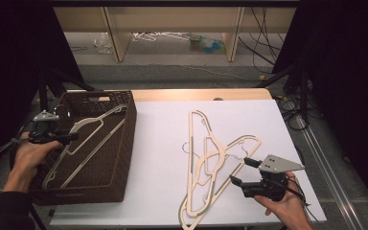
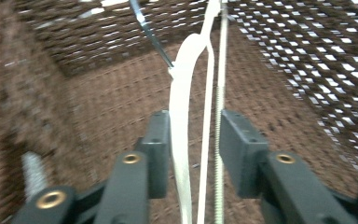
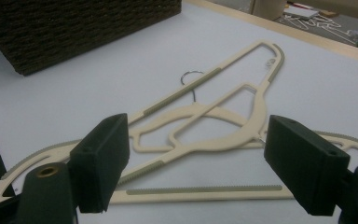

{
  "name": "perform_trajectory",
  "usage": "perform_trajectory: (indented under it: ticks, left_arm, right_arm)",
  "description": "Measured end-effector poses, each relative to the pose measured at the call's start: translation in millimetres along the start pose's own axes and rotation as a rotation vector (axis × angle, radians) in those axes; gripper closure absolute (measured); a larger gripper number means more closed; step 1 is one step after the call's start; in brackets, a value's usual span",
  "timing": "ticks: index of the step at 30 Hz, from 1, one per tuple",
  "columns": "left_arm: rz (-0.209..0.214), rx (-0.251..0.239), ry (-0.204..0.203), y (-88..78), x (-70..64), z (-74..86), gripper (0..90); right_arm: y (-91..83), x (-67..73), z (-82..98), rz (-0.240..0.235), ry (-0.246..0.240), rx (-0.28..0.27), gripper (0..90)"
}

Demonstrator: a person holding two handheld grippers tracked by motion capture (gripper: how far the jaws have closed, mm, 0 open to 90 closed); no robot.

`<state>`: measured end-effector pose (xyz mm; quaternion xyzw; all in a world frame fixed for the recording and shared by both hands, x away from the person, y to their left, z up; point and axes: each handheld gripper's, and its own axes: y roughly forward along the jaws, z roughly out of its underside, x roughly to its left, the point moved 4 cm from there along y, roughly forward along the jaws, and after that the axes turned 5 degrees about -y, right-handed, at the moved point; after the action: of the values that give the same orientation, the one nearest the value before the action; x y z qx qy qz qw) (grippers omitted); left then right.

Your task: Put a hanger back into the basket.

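A brown wicker basket (image 1: 126,139) stands at the table's left with a cream hanger (image 1: 93,128) leaning slantwise inside it. My left gripper (image 1: 73,137) reaches in over the basket's left rim. In the left gripper view its jaws (image 2: 193,126) stand apart with that hanger (image 2: 182,93) upright between the pads, and the pads do not press it. Overlapping cream hangers (image 1: 199,143) lie on the white sheet at centre right. My right gripper (image 1: 239,170) hovers open at their near right side, and its wide-spread jaws (image 3: 198,135) frame the hangers (image 3: 205,116) without touching them.
The basket's woven walls (image 2: 98,102) close in on the left gripper. A wooden table edge (image 1: 196,94) runs along the back. Beyond it are shelving legs, cables and loose items on the floor (image 1: 206,43). Black stand legs (image 1: 292,72) flank the table.
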<state>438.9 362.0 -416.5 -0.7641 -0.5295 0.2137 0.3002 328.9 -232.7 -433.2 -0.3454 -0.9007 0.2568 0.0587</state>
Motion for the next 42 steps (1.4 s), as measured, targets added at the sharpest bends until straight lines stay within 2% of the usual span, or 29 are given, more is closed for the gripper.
perform_trajectory:
  ticks: [1,2,3,4,5,6,9,12,13,14,15,16,18,19,20,21,22,23,24,25,26,28,29,32,34,38,42]
  left_arm:
    - [-0.021,0.000,-0.021,-1.5,-0.4,1.4,58.8]
    - [-0.033,0.015,-0.001,-3.5,0.8,1.6,55.6]
    - [-0.033,0.015,-0.001,-3.5,0.8,1.6,51.5]
    - [-0.053,0.023,-0.027,-5.9,-1.1,2.8,51.5]
    - [-0.069,0.016,-0.031,-7.8,-1.1,2.5,47.9]
    - [-0.097,-0.002,-0.065,-11.0,-4.1,1.8,44.1]
    - [-0.083,-0.029,-0.031,-19.8,-12.1,-1.3,44.4]
    - [-0.041,-0.111,-0.056,-28.3,-33.7,-7.0,39.5]
    - [-0.041,-0.111,-0.056,-28.3,-33.7,-7.0,38.2]
    - [-0.015,-0.147,-0.072,-31.4,-46.1,-9.5,36.2]
    - [0.007,-0.164,-0.058,-34.3,-56.0,-11.4,36.2]
    - [0.030,-0.189,-0.069,-36.7,-70.7,-12.9,34.1]
    - [0.078,-0.219,-0.026,-39.0,-89.8,-14.8,30.5]
    - [0.106,-0.224,-0.020,-39.8,-102.8,-14.3,30.5]
    - [0.136,-0.234,0.037,-40.5,-121.8,-14.0,28.2]
    - [0.151,-0.235,0.045,-41.0,-135.9,-12.8,27.5]
    - [0.151,-0.235,0.045,-41.0,-135.9,-12.8,26.3]
    - [0.161,-0.250,0.069,-41.3,-145.8,-12.7,26.3]
    - [0.183,-0.263,0.066,-41.6,-158.9,-11.3,25.3]
    - [0.225,-0.286,0.086,-41.4,-175.5,-9.8,24.9]
    - [0.225,-0.286,0.086,-41.4,-175.5,-9.8,24.3]
    - [0.269,-0.316,0.120,-40.7,-200.3,-5.8,23.4]
    - [0.288,-0.329,0.131,-40.2,-207.3,-4.6,22.9]
    - [0.324,-0.355,0.128,-38.6,-225.0,1.2,22.1]
    - [0.339,-0.352,0.133,-35.7,-234.1,7.3,22.0]
    - [0.362,-0.359,0.122,-30.2,-243.4,18.1,21.5]
    - [0.352,-0.383,0.153,-26.7,-249.5,25.5,20.7]
  right_arm:
    - [-0.4,0.1,-0.1,0.001,-0.001,0.006,23.4]
    - [0.8,0.6,-0.4,-0.004,0.001,-0.008,23.4]
    - [-0.2,0.6,-0.2,-0.001,-0.002,0.005,23.4]
    - [-0.2,0.6,-0.2,-0.001,-0.002,0.005,23.4]
    - [1.1,0.9,-0.3,-0.005,0.000,-0.007,23.4]
    - [1.6,0.9,-0.1,-0.005,0.004,-0.007,23.4]
    - [1.7,1.0,0.7,-0.008,0.009,-0.006,23.4]
    - [1.1,0.4,1.5,-0.003,0.007,0.000,23.4]
    - [0.9,0.0,1.8,-0.001,0.005,0.002,23.4]
    - [2.1,0.0,2.2,-0.009,0.008,-0.007,23.4]
    - [2.1,0.0,2.2,-0.009,0.008,-0.007,23.4]
    - [2.5,0.0,2.7,-0.010,0.008,-0.005,23.3]
    - [2.8,1.6,3.8,-0.013,0.020,0.000,23.2]
    - [2.8,1.6,3.8,-0.013,0.020,0.000,23.2]
    - [2.8,1.6,4.3,-0.010,0.018,-0.004,22.4]
    - [3.0,1.3,4.6,-0.008,0.014,-0.006,21.8]
    - [3.0,1.3,4.6,-0.008,0.014,-0.006,21.8]
    - [3.4,0.8,5.1,-0.014,0.012,-0.007,21.5]
    - [2.8,1.0,5.9,-0.010,0.019,0.002,21.3]
    - [2.8,1.2,6.7,-0.010,0.030,0.005,19.8]
    - [2.8,1.2,6.7,-0.010,0.030,0.005,19.8]
    - [4.5,1.6,7.2,0.000,0.031,0.007,17.8]
    - [4.9,2.3,7.1,-0.002,0.033,0.006,17.8]
    - [6.0,2.9,6.9,-0.003,0.032,0.006,16.8]
    - [6.5,3.8,7.0,-0.007,0.037,0.007,16.5]
    - [7.2,4.4,7.0,-0.005,0.034,0.007,16.4]
    - [8.5,4.4,8.9,0.001,0.040,0.032,16.4]
